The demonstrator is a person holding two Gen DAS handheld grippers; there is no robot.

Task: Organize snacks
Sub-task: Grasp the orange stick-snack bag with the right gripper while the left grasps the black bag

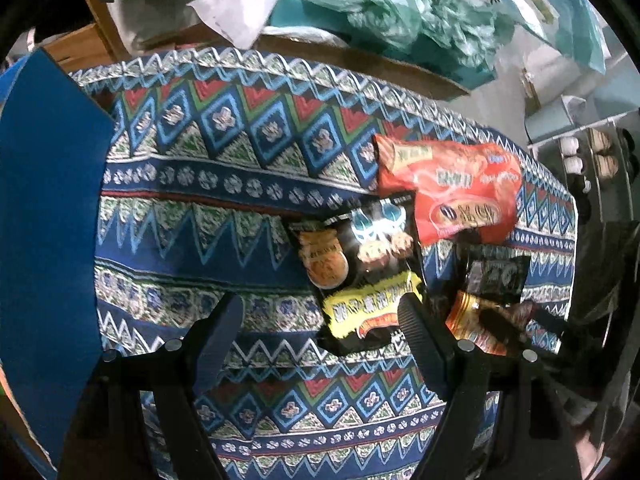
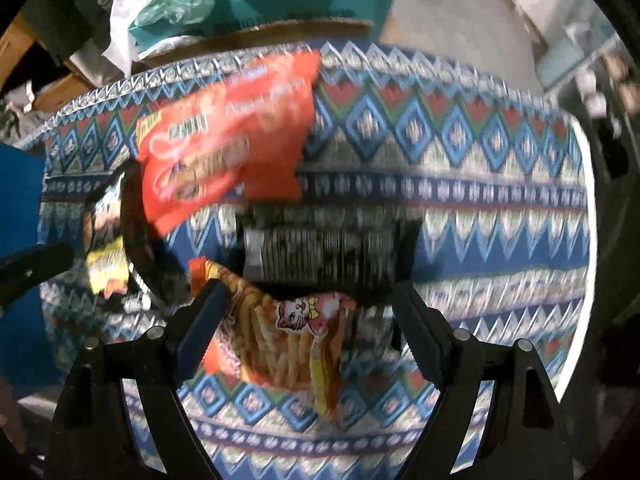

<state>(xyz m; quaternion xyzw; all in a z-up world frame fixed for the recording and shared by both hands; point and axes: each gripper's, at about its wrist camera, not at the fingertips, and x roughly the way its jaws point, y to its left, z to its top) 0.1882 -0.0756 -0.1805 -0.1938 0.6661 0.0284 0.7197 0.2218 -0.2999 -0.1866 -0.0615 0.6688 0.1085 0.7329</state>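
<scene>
Both tongs stand apart w/ nothing clamped; left gripper (image 1: 320, 320) hangs over the patterned blue, red and green zigzag tablecloth (image 1: 224, 184), its jaws wide, bare cloth between them, its right finger (image 1: 416, 332) at the lower right corner of the yellow-and-black snack packet; right gripper (image 2: 308, 312) also spread, pointing down over the pile, fry packet lying between its fingers, whether the pads touch it I can't tell (right view is motion-blurred).

Places given rel. to the big red-orange crinkled snack bag (image 1: 452, 188), left to right: far left of it, flat blue panel (image 1: 48, 200) at the cloth's edge; lower left of it, partly tucked under its corner, glossy black foil packet w/ white-blue print (image 1: 376, 232), w/ a round brown biscuit picture on its left part (image 1: 324, 264); just below that, yellow-and-black snack packet (image 1: 368, 308); below the red bag, dark black-grey printed pouch (image 1: 496, 276); under that pouch, orange-yellow packet of stick fries w/ a cartoon cat (image 2: 296, 344), partly overlapped by it; all snacks clustered, touching or overlapping; well right of the bag, past the cloth edge, white wire rack w/ shoes (image 1: 592, 148); behind the bag, beyond the table, crumpled green plastic bags (image 1: 392, 4) on cardboard boxes (image 1: 360, 60).
</scene>
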